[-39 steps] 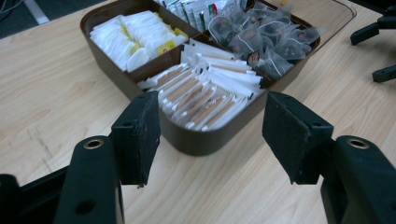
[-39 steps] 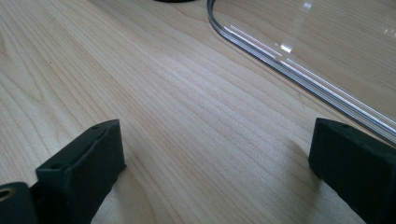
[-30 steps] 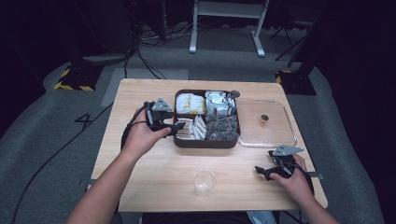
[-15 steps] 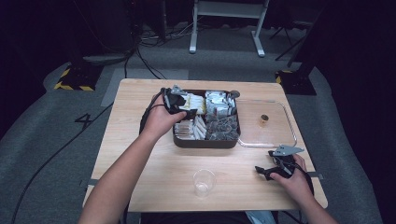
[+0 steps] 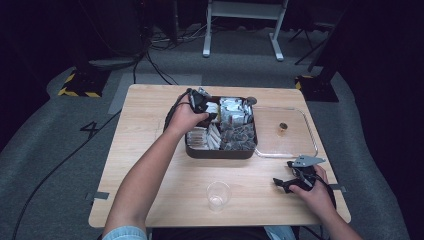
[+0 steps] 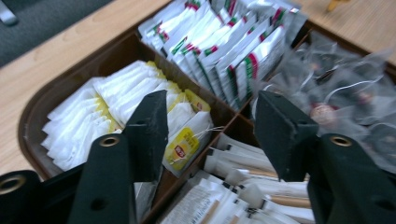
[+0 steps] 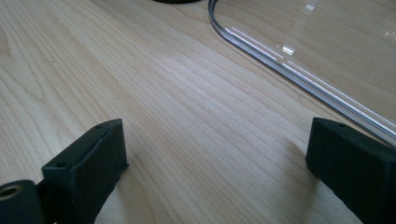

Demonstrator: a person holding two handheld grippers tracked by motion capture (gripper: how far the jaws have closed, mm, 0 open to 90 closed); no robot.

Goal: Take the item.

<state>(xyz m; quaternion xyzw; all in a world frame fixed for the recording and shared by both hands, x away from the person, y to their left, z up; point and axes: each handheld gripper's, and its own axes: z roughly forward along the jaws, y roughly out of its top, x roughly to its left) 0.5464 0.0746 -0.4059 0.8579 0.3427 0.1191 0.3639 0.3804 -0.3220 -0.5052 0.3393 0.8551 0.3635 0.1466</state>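
A dark brown compartment box (image 5: pixel 220 152) stands at the table's middle, packed with sachets. My left gripper (image 5: pixel 206 108) hangs over its far left compartment. In the left gripper view its jaws (image 6: pixel 210 135) stand apart above white tea bags with yellow tags (image 6: pixel 184 144). They have just been closing, and the pads press on nothing. Silver sachets (image 6: pixel 224 42) and clear pouches (image 6: pixel 336 93) fill the neighbouring compartments. My right gripper (image 5: pixel 287 182) rests open on the wood at the near right, with bare table between its jaws (image 7: pixel 215 158).
A clear lid (image 5: pixel 295 145) with a small brown knob (image 5: pixel 283 126) lies flat right of the box; its rim (image 7: pixel 299 77) runs just ahead of my right gripper. A clear plastic cup (image 5: pixel 218 195) stands near the front edge.
My left hand has moved rightward from beside the box's left wall to over its far left compartment and dipped lower. The right hand has kept still.
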